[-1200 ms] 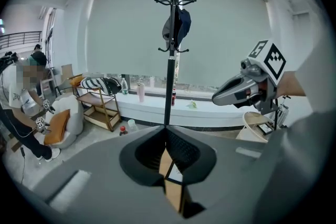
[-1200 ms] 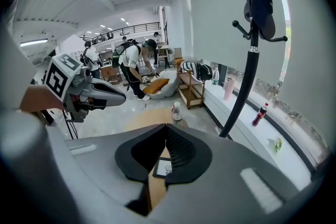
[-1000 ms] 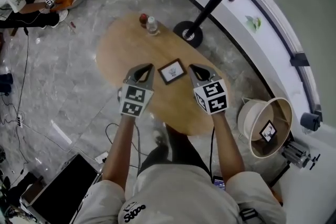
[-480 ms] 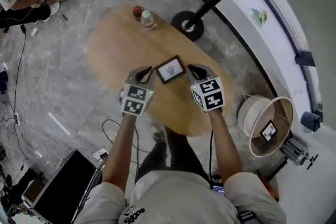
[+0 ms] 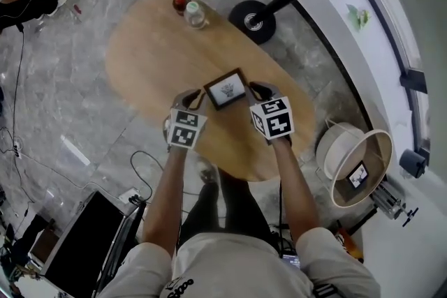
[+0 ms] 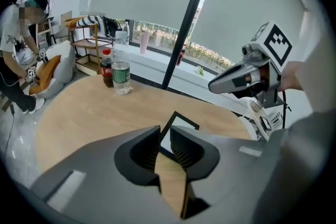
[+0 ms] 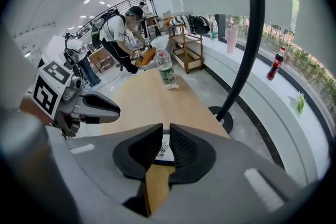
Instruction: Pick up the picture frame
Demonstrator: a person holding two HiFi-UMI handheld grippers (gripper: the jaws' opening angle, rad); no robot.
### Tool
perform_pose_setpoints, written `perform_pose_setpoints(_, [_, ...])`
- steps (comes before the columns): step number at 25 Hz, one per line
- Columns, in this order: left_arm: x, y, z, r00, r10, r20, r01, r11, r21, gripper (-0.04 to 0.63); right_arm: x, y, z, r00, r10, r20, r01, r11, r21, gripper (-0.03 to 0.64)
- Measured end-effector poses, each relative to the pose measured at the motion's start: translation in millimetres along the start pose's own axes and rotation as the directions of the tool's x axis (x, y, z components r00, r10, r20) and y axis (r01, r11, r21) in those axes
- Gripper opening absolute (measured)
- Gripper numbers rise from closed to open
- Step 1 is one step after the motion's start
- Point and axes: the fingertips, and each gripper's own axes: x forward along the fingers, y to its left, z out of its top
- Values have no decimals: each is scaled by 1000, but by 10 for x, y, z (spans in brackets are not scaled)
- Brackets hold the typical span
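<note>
A small black picture frame (image 5: 225, 88) with a white print lies flat on the oval wooden table (image 5: 147, 59). My left gripper (image 5: 194, 98) is low at the frame's left edge and my right gripper (image 5: 257, 88) at its right edge, both pointing steeply down. Each gripper's jaws are opening and stand a narrow gap apart. In the left gripper view the frame's corner (image 6: 180, 119) shows just beyond the fingertips, not between the pads. In the right gripper view the frame (image 7: 165, 151) shows through the gap. Neither gripper holds anything.
A water bottle (image 5: 195, 14) and a red-capped cola bottle (image 5: 181, 2) stand at the table's far end. A black stand's round base (image 5: 252, 22) sits on the floor beyond the table. A white round basket (image 5: 353, 167) is at the right and a laptop (image 5: 91, 248) lies at the lower left.
Both grippers have come down toward the table and drawn in to the frame's two sides. Their jaws, shut before, now stand slightly apart.
</note>
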Motion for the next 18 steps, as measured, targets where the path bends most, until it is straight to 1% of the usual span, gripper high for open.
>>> perform_pose_setpoints(6, [331, -16, -416, 998, -20, -67, 17, 999, -43, 88, 406, -120, -227, 999, 9, -48, -7, 1000, 29, 55])
perform_pose_setpoints(8, [432, -19, -539, 996, -29, -88, 24, 998, -61, 92, 531, -157, -331, 997, 15, -71, -12, 999, 50, 69])
perform_pose_setpoints(10, [525, -24, -644, 994, -39, -97, 29, 994, -108, 94, 635, -200, -439, 996, 15, -91, -8, 997, 71, 71])
perform_pose_setpoints(12, [628, -25, -735, 994, -52, -97, 34, 984, -176, 97, 722, -249, -539, 994, 10, -108, -1, 996, 84, 77])
perform_pose_setpoints(16, [811, 7, -874, 993, -64, -102, 30, 952, -305, 138, 883, -325, -707, 990, 3, -142, 10, 996, 92, 104])
perform_pose_setpoints(18, [870, 13, -929, 992, -59, -110, 19, 942, -334, 147, 950, -336, -782, 988, 6, -156, 9, 996, 93, 118])
